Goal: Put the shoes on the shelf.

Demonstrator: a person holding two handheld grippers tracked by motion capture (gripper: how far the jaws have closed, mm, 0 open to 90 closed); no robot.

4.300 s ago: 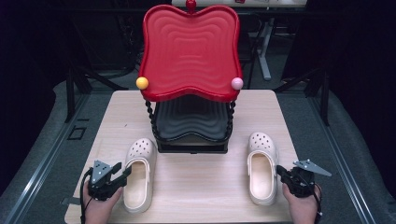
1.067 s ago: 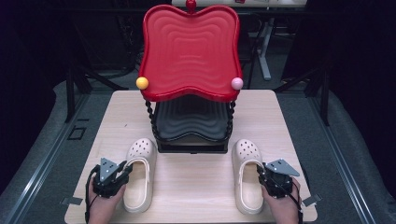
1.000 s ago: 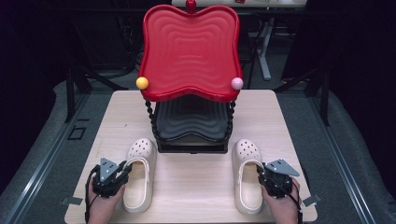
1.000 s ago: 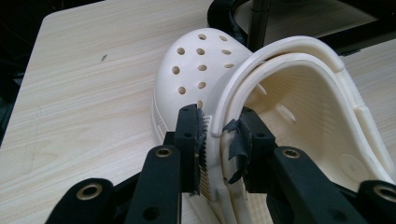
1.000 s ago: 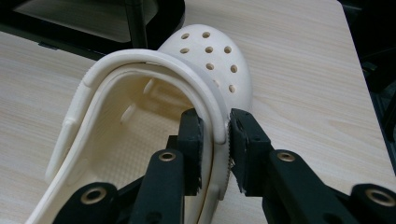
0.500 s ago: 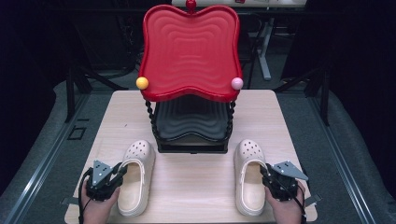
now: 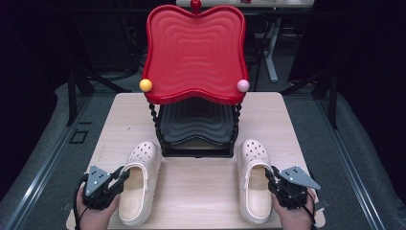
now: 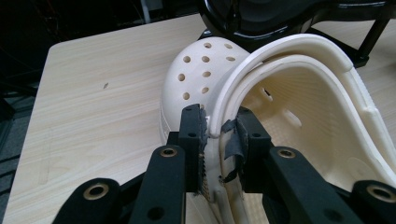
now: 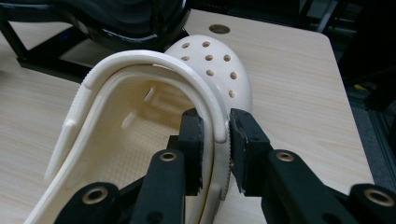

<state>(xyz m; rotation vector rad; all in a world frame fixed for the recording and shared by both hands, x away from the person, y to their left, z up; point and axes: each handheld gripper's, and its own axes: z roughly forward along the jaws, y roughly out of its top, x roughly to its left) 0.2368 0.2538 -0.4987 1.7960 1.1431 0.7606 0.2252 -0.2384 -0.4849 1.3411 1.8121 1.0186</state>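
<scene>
Nearest the person, at the front edge of the wooden table [image 7: 201, 191], each hand holds a gripper clamped on a cream foam clog. Seen from the left gripper view, the left gripper [image 8: 219, 128] has its jaws pinched on the outer side wall of the left clog [image 7: 139, 179], one jaw outside and one inside the opening, close to where the heel strap meets the rim. Seen from the right gripper view, the right gripper [image 9: 215, 126] bites the outer rim of the right clog [image 7: 253, 177] in the same way, with the strap folded forward over the opening.

Both clogs lie sole down, well apart, toes pointing away toward the rack [image 7: 196, 139]. They look light and springy, a soft moulded foam that will flex rather than crack, so a thin wall grip like this may let the shoe sag or swing at the toe when lifted. The thick rim is probably the firmest place to hold; the surface looks matte, not slippery.

Farther off, just beyond the toes, stands a black lower shelf [image 7: 196, 124], and above it a red wavy tray [image 7: 194, 52] with a yellow ball [image 7: 145, 85] and a pink ball [image 7: 243, 86] at its corners.
</scene>
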